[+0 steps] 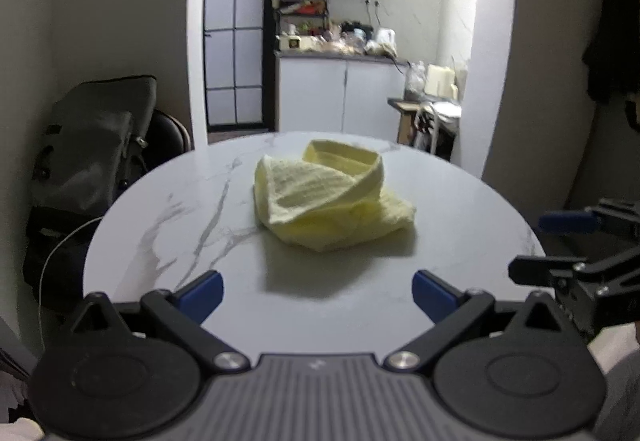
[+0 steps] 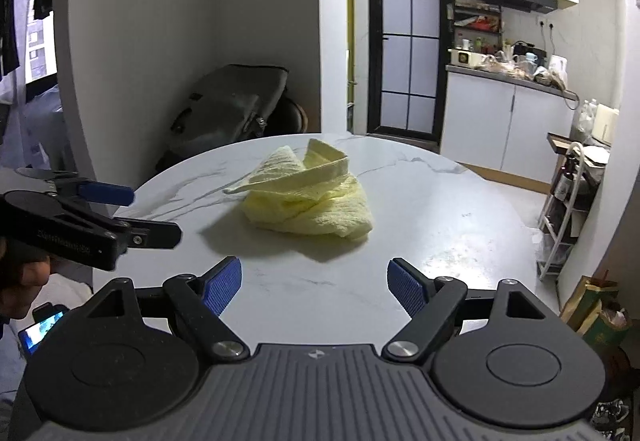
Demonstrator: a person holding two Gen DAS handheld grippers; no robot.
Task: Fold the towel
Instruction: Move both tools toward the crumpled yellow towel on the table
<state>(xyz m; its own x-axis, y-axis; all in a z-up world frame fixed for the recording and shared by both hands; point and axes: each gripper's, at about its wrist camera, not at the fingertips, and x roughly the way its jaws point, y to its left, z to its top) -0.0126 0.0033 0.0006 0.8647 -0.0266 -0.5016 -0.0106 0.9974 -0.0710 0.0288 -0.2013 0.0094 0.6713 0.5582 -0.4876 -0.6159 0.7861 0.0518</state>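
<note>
A pale yellow towel lies crumpled in a heap on the round white marble table; it also shows in the right wrist view. My left gripper is open and empty, above the table's near edge, short of the towel. My right gripper is open and empty, also at the near side, short of the towel. The right gripper shows at the right edge of the left wrist view. The left gripper shows at the left edge of the right wrist view.
A dark bag on a chair stands by the wall left of the table. A kitchen counter with white cabinets is behind, and a rack with bottles stands at the right. A phone shows at lower left.
</note>
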